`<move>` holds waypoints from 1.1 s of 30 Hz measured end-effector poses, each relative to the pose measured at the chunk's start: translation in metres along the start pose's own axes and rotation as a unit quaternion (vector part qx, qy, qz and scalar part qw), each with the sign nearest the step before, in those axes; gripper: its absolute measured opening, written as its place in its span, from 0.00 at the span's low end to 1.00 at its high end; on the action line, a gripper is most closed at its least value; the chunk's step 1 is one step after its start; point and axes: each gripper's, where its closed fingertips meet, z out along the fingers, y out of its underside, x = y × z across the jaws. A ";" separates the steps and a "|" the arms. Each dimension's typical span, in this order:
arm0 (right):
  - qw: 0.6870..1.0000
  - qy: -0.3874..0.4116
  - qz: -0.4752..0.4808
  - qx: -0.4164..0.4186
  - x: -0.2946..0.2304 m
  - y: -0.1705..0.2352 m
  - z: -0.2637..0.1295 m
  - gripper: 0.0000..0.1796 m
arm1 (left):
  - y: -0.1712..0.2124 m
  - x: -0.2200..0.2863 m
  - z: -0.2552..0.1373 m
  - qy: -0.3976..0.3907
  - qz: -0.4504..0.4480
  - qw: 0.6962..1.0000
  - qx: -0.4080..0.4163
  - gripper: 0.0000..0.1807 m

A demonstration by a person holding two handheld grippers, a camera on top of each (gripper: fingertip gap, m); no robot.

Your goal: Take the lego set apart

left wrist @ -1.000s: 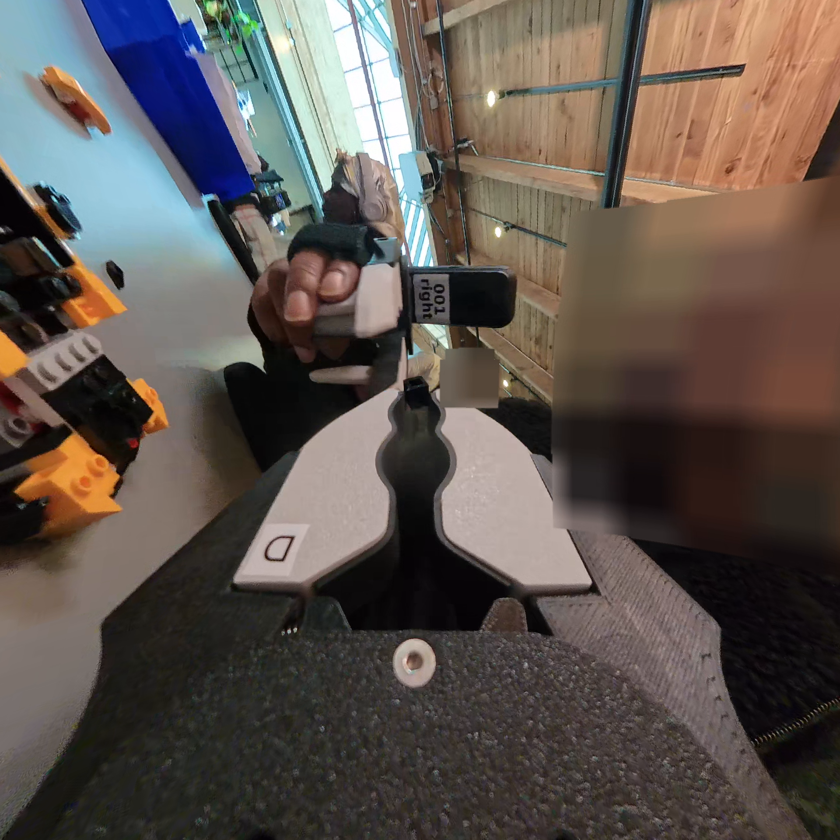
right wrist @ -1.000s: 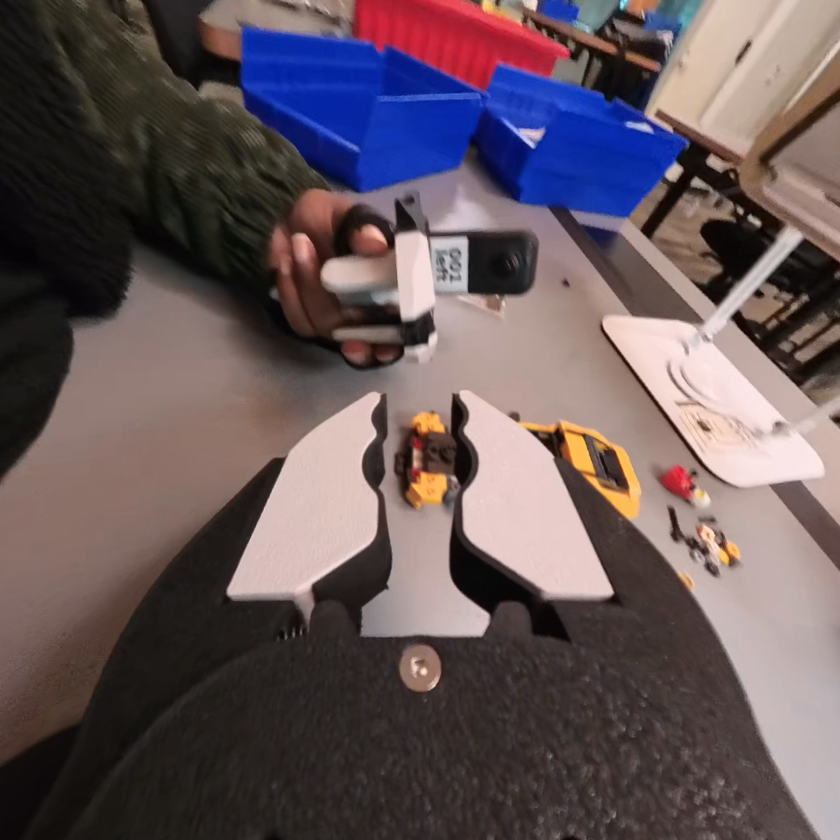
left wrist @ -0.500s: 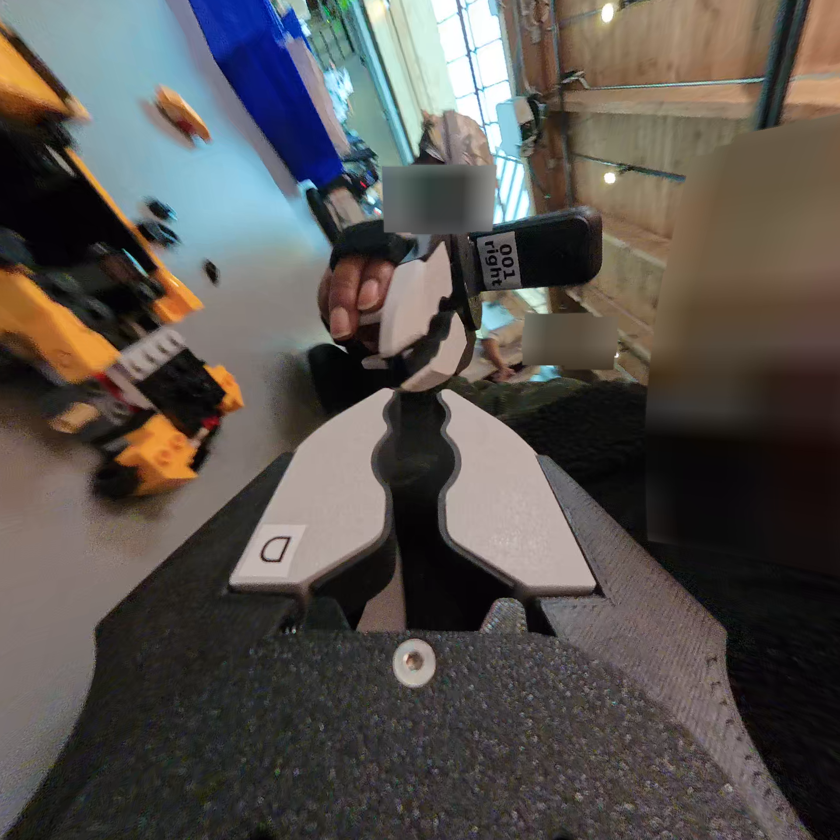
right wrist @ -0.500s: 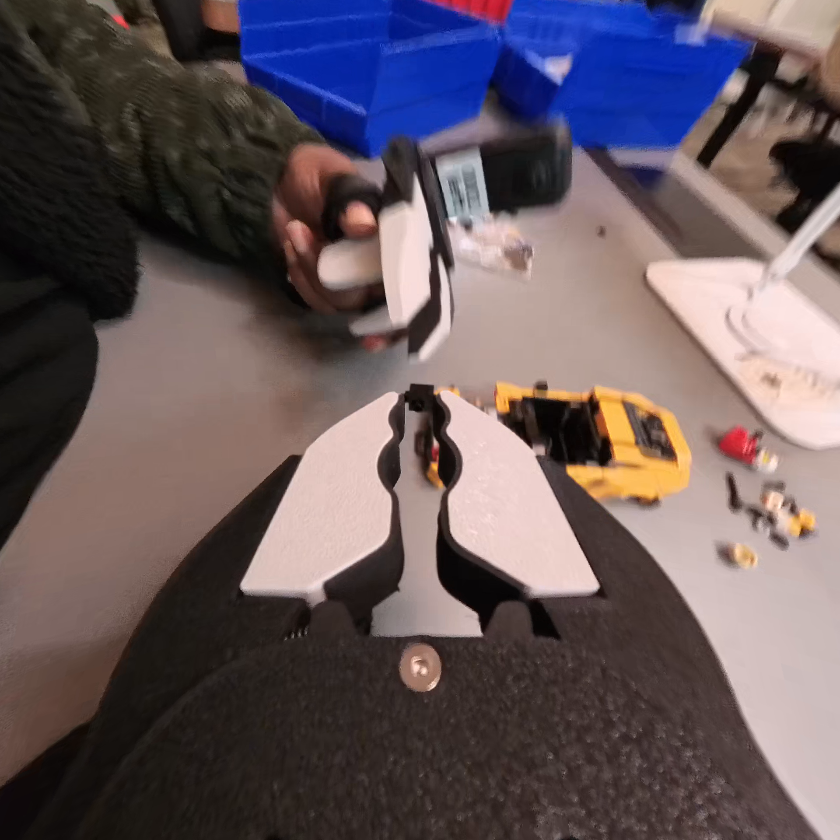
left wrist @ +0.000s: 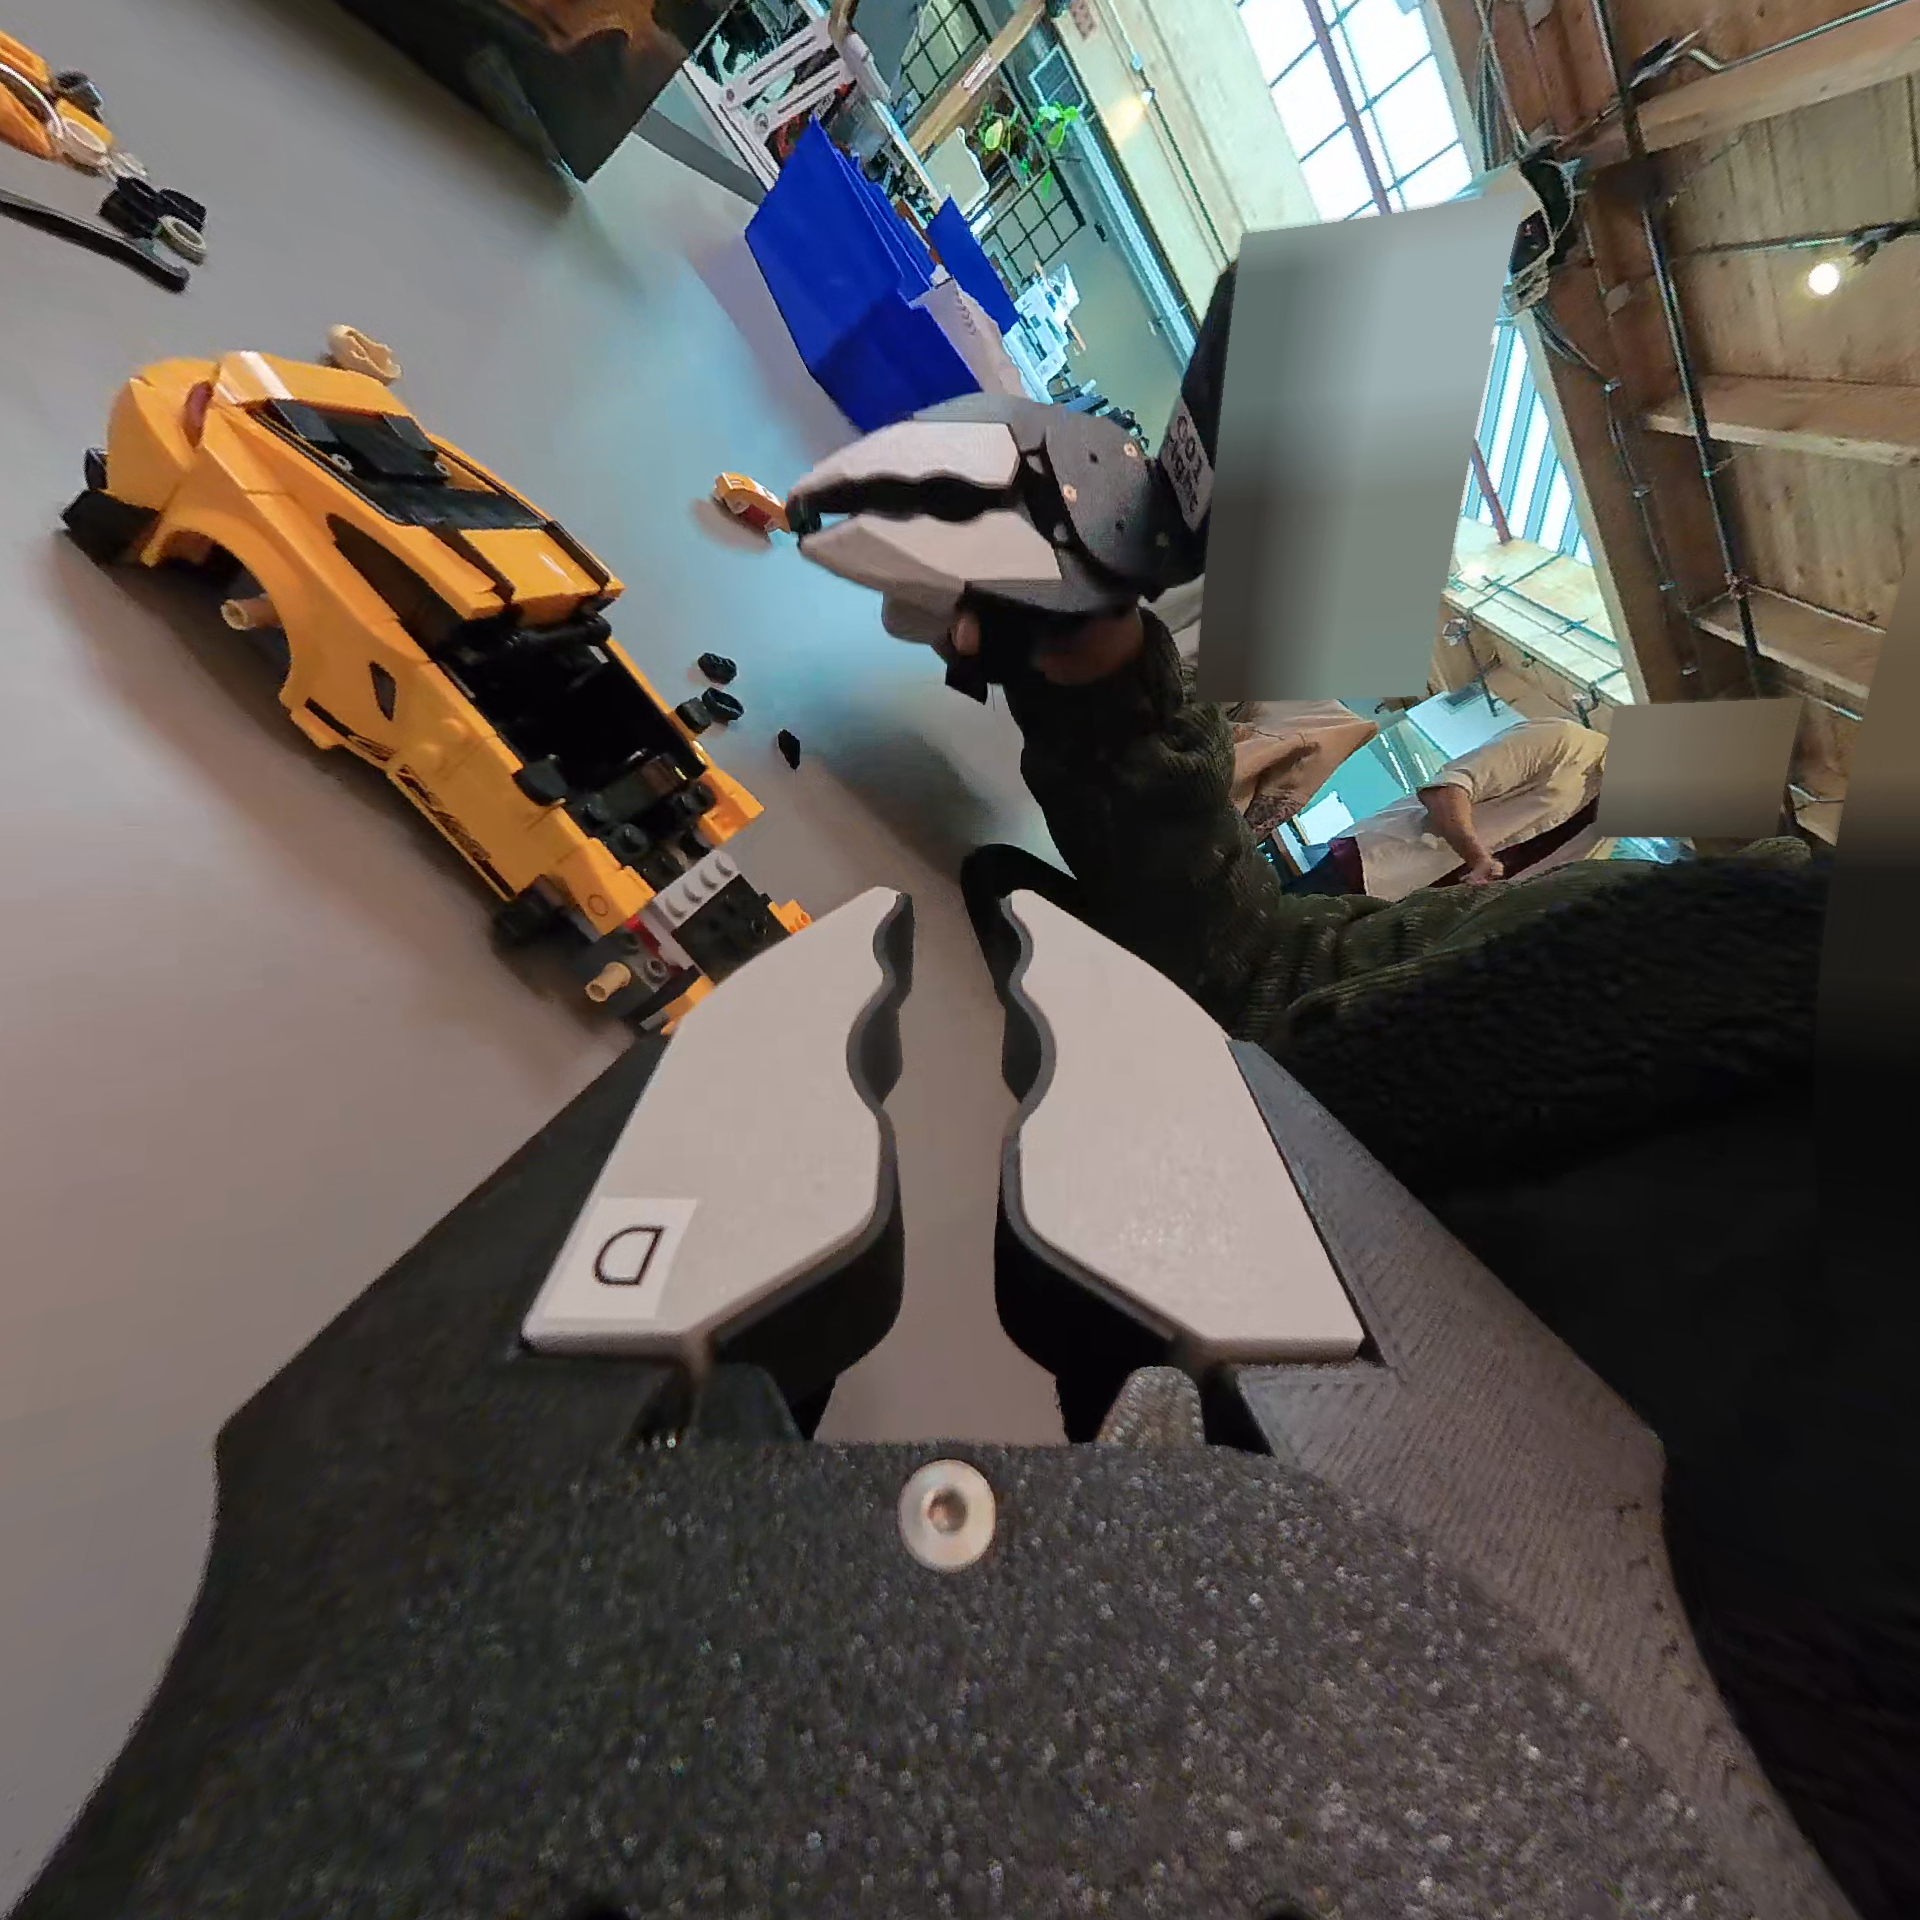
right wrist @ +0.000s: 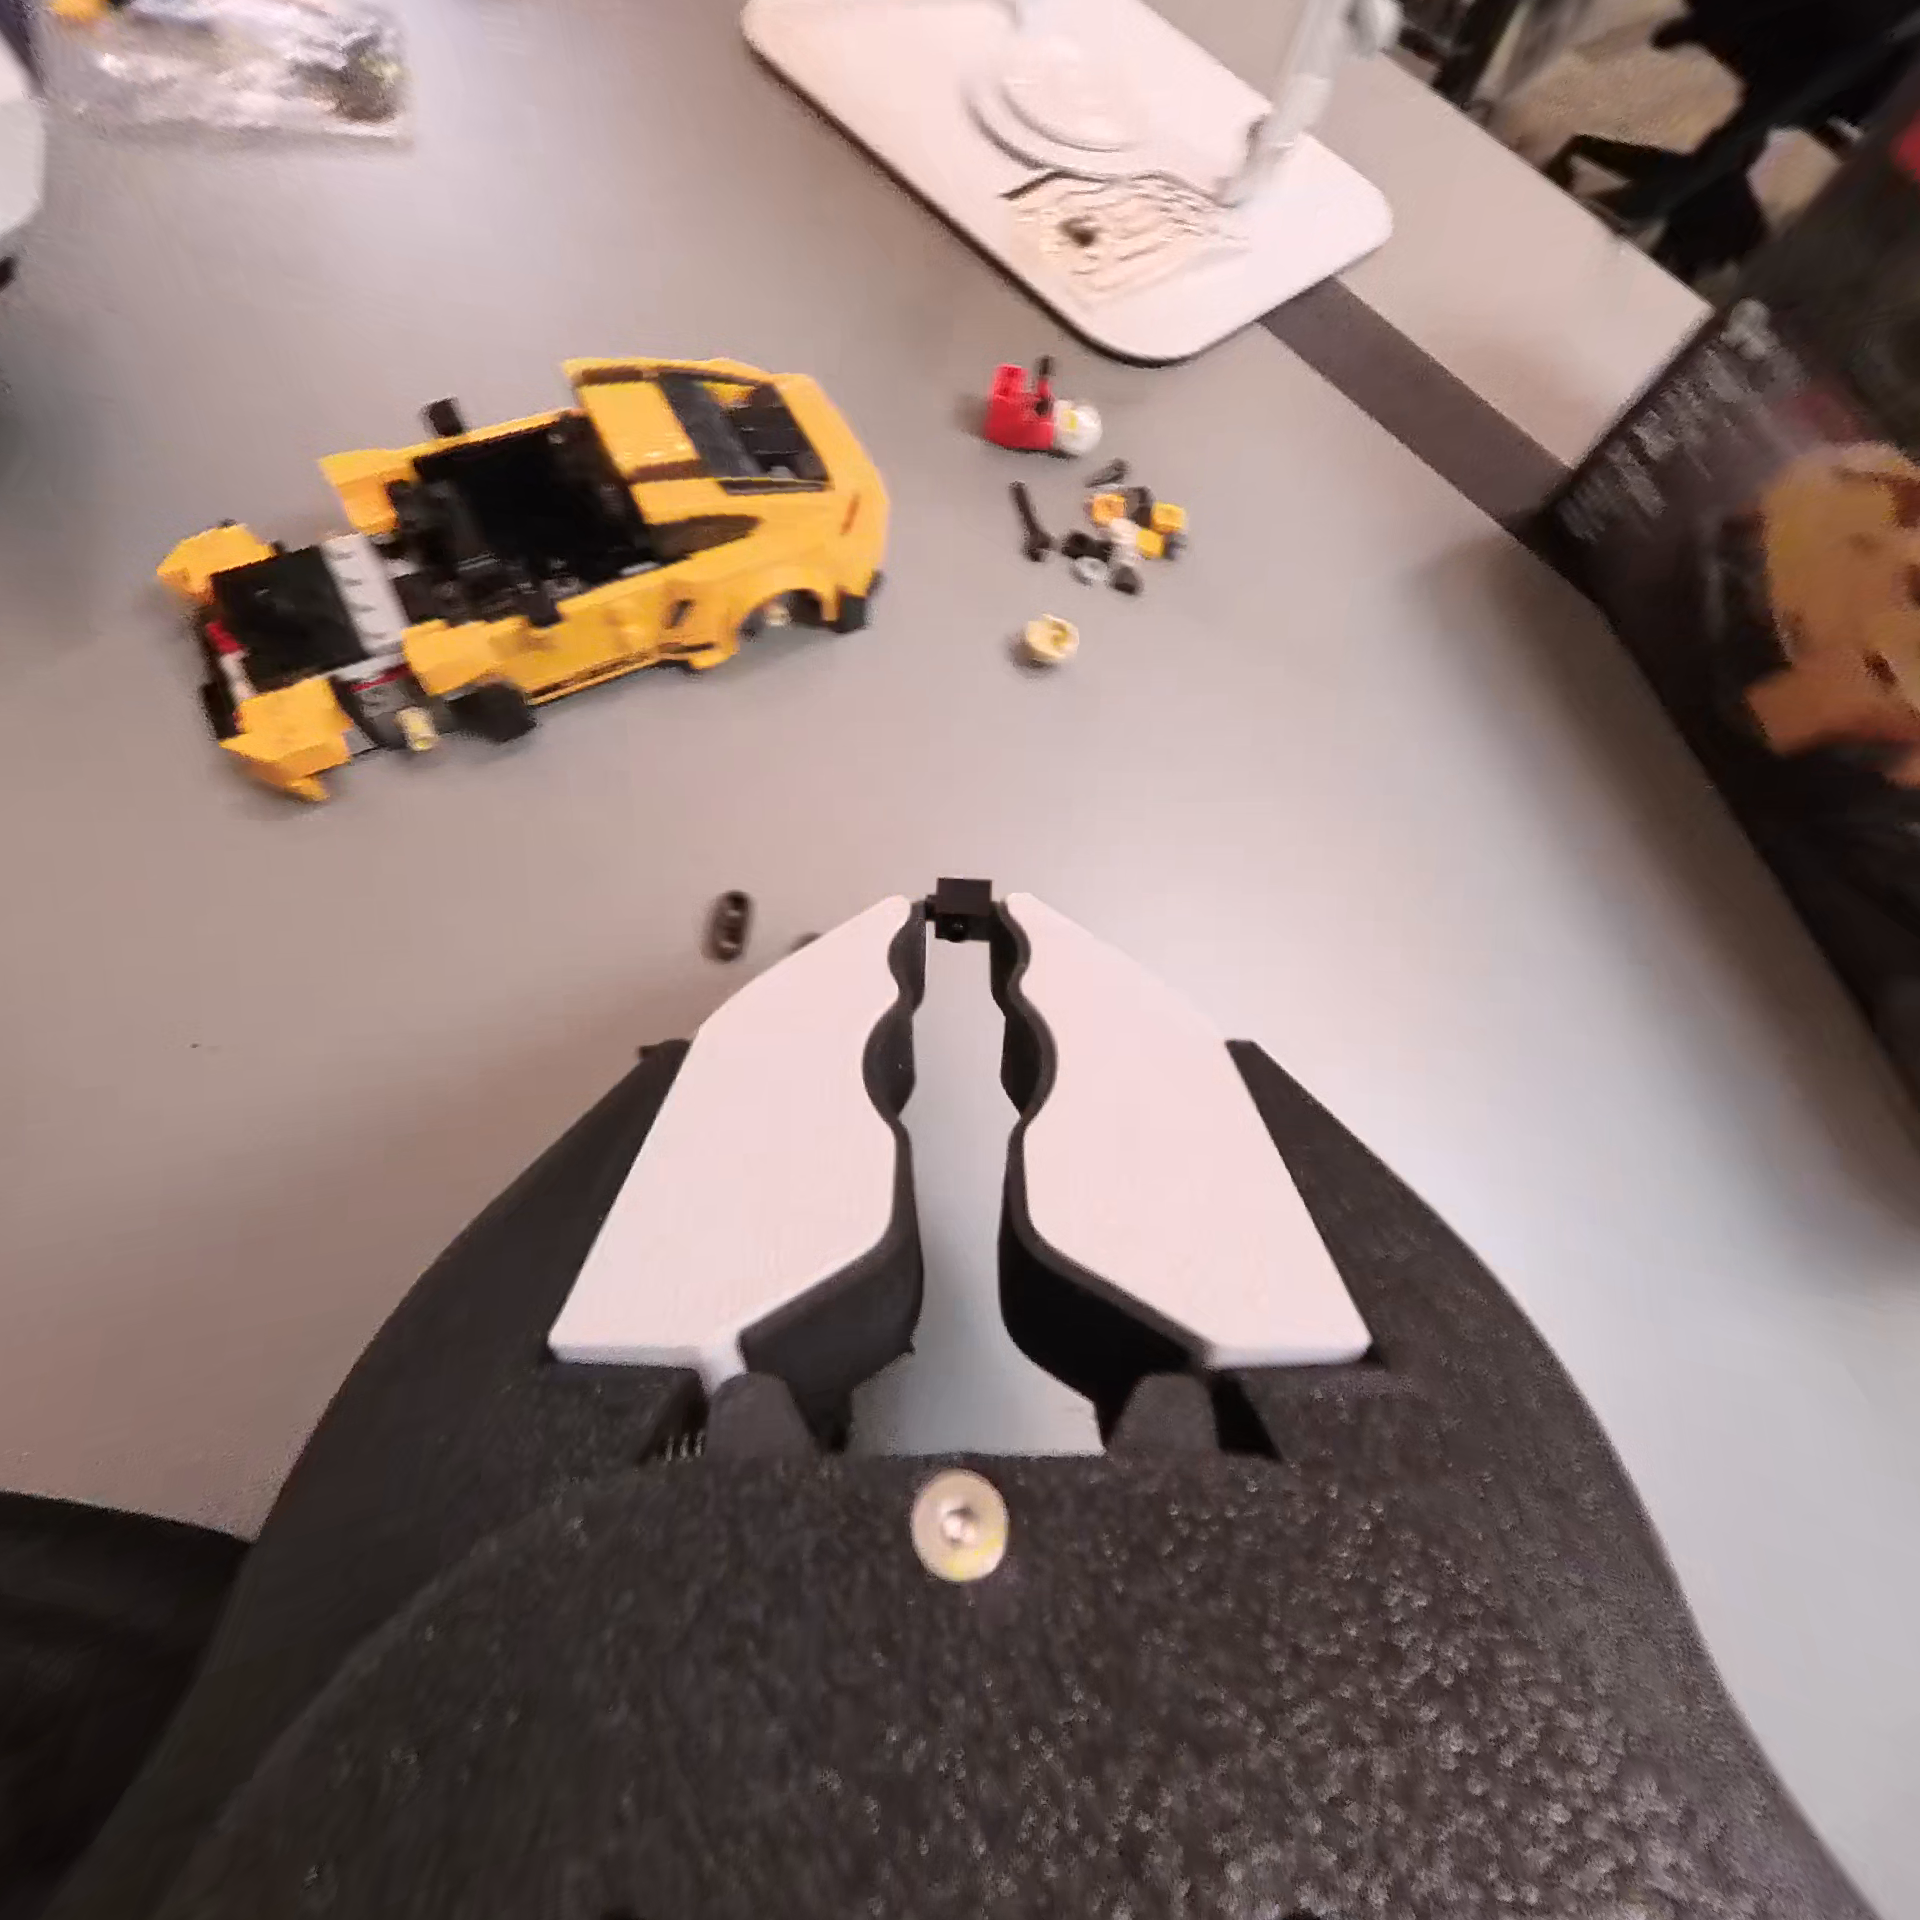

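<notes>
A yellow and black lego car point(right wrist: 540, 561), partly stripped at its rear, lies on the grey table point(right wrist: 1247, 831). It also shows in the left wrist view point(left wrist: 416, 623). My right gripper point(right wrist: 961, 920) is shut on a small black brick point(right wrist: 961, 902) and holds it above the table, nearer to me than the car and to its right. In the left wrist view the right gripper point(left wrist: 805, 516) hangs beyond the car. My left gripper point(left wrist: 954, 914) is open and empty, with its tips just right of the car's rear end.
Loose small pieces point(right wrist: 1122, 530), a red piece point(right wrist: 1023, 405), a tan piece point(right wrist: 1049, 639) and a black piece point(right wrist: 732, 920) lie on the table. A white lamp base point(right wrist: 1091, 156), a black box point(right wrist: 1766, 623) and blue bins point(left wrist: 862, 301) stand around. The tips of one gripper are about 20 centimeters away from the tips of the other.
The right gripper shut on the small black brick and drew back from the car. The left gripper, which had a small black piece at its tips, opened and swung toward the car.
</notes>
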 end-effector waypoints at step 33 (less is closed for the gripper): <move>0.979 -0.141 -0.031 -0.147 -0.063 0.045 0.009 0.10 | 0.002 0.013 -0.002 -0.009 0.039 0.999 -0.010 0.09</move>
